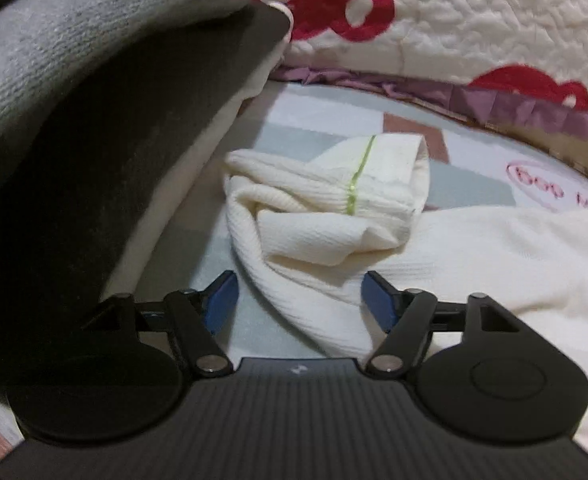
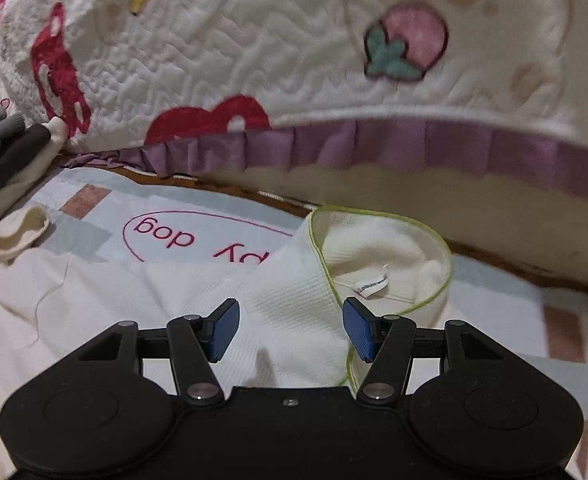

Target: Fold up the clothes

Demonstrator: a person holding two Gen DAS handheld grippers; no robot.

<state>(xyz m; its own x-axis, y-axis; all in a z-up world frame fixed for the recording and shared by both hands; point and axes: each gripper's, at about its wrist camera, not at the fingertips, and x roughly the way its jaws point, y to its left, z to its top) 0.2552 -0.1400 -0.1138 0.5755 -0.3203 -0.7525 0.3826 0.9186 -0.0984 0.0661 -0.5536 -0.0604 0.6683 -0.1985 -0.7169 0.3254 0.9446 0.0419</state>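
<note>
**Cream garment spread on the mat, both jaws open**

Blue-padded jaws of the left gripper (image 1: 300,300) stand wide apart and hold nothing; a ribbed sleeve (image 1: 318,216) of the cream garment (image 1: 494,256) runs up between them and ends in a crumpled cuff crossed by a thin green line. That sleeve lies on a patterned mat (image 1: 294,128) of pale blue, white and brown blocks. A stack of folded grey and dark cloth (image 1: 74,100) rises at the left of this view.

Over in the right wrist view, the right gripper (image 2: 291,326) is likewise open and empty, poised low over the garment's front, with the green-piped collar (image 2: 382,256) and its small white label (image 2: 372,286) just beyond the right pad. Behind the mat lies a quilted cover (image 2: 254,40) with red shapes, a strawberry and a purple frill.
</note>
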